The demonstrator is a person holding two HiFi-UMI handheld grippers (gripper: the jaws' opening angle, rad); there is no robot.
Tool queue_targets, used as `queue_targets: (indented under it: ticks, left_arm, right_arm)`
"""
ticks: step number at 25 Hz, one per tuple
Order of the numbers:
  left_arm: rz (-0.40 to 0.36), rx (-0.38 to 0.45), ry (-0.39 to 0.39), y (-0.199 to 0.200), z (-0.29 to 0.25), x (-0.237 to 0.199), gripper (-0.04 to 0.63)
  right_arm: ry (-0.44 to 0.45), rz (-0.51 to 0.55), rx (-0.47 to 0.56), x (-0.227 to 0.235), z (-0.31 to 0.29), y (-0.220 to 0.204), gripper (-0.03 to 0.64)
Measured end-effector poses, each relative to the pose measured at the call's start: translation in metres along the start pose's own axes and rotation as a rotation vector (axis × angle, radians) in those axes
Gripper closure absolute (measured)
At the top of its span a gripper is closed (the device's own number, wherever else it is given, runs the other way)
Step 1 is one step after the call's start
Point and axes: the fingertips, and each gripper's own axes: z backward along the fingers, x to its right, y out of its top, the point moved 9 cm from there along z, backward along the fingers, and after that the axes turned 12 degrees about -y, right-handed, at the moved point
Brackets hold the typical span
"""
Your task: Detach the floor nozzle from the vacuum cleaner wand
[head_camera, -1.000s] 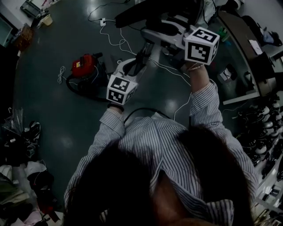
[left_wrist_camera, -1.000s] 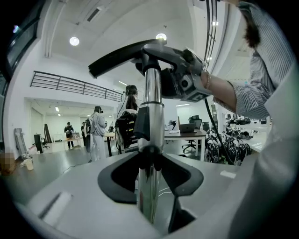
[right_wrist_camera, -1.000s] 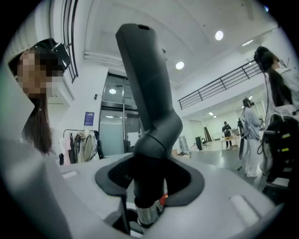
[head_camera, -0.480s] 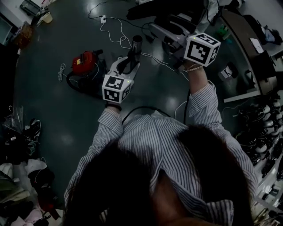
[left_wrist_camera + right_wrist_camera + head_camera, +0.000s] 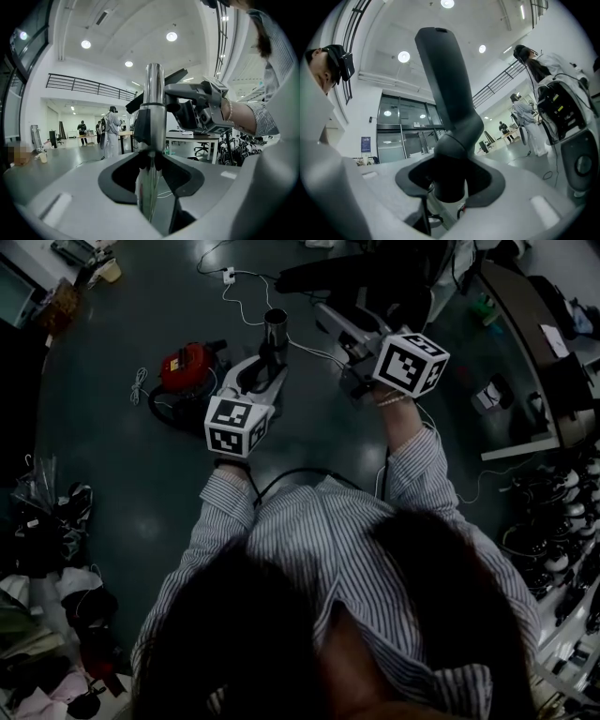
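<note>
Separation looks complete: left tool [image 5: 152,154] pinches the chrome wand [image 5: 153,108], right tool [image 5: 447,183] clamps the floor nozzle [image 5: 447,93] by its neck, both aloft, ends apart. Grip firmly; pull straight along the wand axis.

The left arm [image 5: 220,512] and right arm [image 5: 414,465] reach forward, elbows bent. The left gripper [image 5: 152,161] clamps the chrome wand [image 5: 153,101]; the right gripper [image 5: 450,176] clamps the floor nozzle [image 5: 449,93] by its neck.

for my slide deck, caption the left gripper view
The left gripper clamps the upright wand; behind it the right gripper holds the detached nozzle.
</note>
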Motion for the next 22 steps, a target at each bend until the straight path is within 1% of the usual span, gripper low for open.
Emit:
queue_targets:
  ticks: [5,10,15,22]
  left_arm:
    - [-0.015,-0.027,-0.005,0.001,0.009,0.001,0.436]
    - [-0.032,-0.050,0.001,-0.002,0.012,0.001,0.436]
    - [-0.022,-0.050,0.007,0.000,0.012,0.000,0.436]
    - [-0.029,-0.052,0.008,0.003,-0.001,0.002,0.436]
  right_arm:
    - [-0.006,-0.033,0.019,-0.004,0.000,-0.013,0.439]
    - [0.024,-0.047,0.026,-0.009,-0.002,-0.019,0.439]
    - [0.013,-0.045,-0.003,-0.010,0.001,-0.026,0.439]
    - [-0.003,-0.033,-0.029,0.001,0.004,-0.022,0.439]
